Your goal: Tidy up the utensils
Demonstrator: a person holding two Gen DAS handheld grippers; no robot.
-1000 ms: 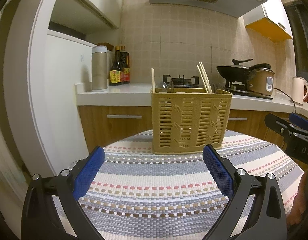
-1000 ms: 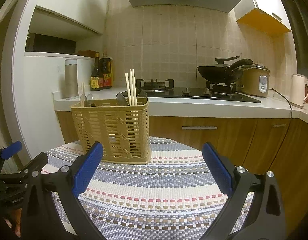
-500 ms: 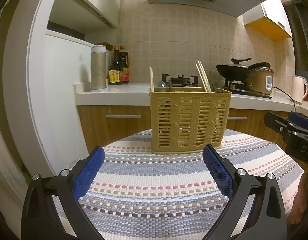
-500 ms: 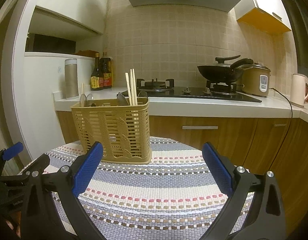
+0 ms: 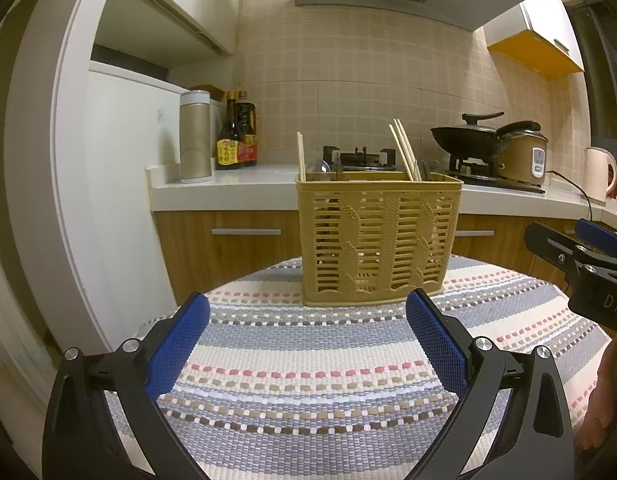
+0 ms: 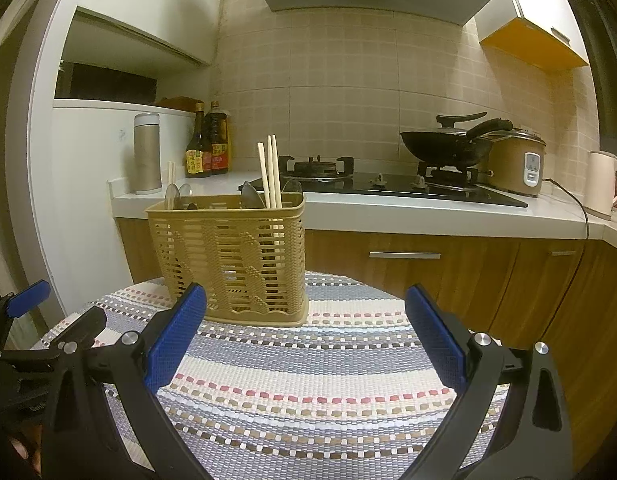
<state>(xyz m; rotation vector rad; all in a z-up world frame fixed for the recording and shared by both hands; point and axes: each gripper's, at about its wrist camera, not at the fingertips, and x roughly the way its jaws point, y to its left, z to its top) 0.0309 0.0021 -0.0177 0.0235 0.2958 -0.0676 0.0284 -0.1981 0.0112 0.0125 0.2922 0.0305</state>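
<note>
Basket (image 5: 378, 240) on striped mat (image 5: 308, 360); both grippers (image 5: 308, 344) (image 6: 306, 340) spread, empty. Only right view shows spoon bowls (image 6: 178, 196) inside.

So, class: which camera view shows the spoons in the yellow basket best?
The right wrist view: spoon bowls stand clear above the basket rim. The left wrist view shows the basket front-on, with spoons mostly hidden behind the rim.

Basket (image 5: 378, 240) ahead of the claws is tan plastic, slotted, kinda matt. Chopsticks (image 5: 404, 152) in it look like pale bare wood, spoons (image 6: 250, 195) shiny metal. Cloth (image 5: 308, 360) under the claws is coarse woven stuff, striped. Pads (image 5: 176, 350) are blue, rough textured, on black matt plastic arms. Beyond: glossy tiles (image 6: 348, 88), wood-grain cabinets (image 6: 448, 280)
</note>
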